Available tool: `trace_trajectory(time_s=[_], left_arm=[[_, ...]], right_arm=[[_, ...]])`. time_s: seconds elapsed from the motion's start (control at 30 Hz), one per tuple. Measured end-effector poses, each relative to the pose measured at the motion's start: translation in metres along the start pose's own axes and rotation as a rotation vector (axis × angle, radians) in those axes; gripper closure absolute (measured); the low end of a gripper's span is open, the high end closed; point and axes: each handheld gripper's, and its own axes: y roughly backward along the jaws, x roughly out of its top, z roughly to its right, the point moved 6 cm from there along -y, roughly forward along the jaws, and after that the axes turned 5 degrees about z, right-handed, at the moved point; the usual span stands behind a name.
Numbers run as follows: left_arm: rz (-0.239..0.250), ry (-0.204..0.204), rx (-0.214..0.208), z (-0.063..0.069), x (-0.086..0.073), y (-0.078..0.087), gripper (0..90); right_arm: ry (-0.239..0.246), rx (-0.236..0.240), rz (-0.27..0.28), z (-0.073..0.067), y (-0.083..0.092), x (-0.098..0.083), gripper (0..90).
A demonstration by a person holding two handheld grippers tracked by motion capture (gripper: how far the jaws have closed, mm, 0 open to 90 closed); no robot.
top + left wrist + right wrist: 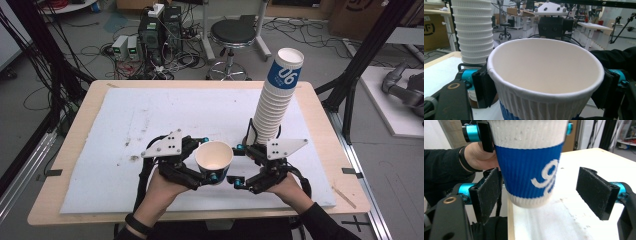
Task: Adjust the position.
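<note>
Nearest us, our left claw [209,159] clamps one white-and-blue paper cup [214,161] by its rim, holding it just above the tabletop's [95,112] near edge. Our right claw [239,165] stands wide around the cup's lower body, its pads [596,192] apart from it. Just behind rises one tall leaning stack of paper cups [274,102].

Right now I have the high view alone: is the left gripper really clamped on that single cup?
Observer: Yes. In the left gripper view the left gripper has its pads pressing the cup under its rim from both sides.
Operator: And the right gripper?
Observer: The right gripper is open; in its own view one pad stands clear of the cup.
Operator: What is on the cup's side?
Observer: A blue ribbed band with white print.
</note>
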Motion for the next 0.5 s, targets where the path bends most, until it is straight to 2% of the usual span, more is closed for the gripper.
trace_trajectory(time_s=[0.2,0.33,0.5], left_arm=[[-0.018,-0.025,0.018,-0.006,-0.002,0.004,21.9],[-0.019,-0.023,0.033,-0.012,-0.004,0.009,21.9],[-0.022,-0.036,0.043,-0.015,-0.003,0.014,21.9]], right_arm=[[0.004,-0.073,0.033,0.013,0.024,0.003,20.2],[0.000,-0.123,0.060,0.022,0.040,0.006,20.2],[0.000,-0.138,0.063,0.029,0.055,0.005,20.1]])
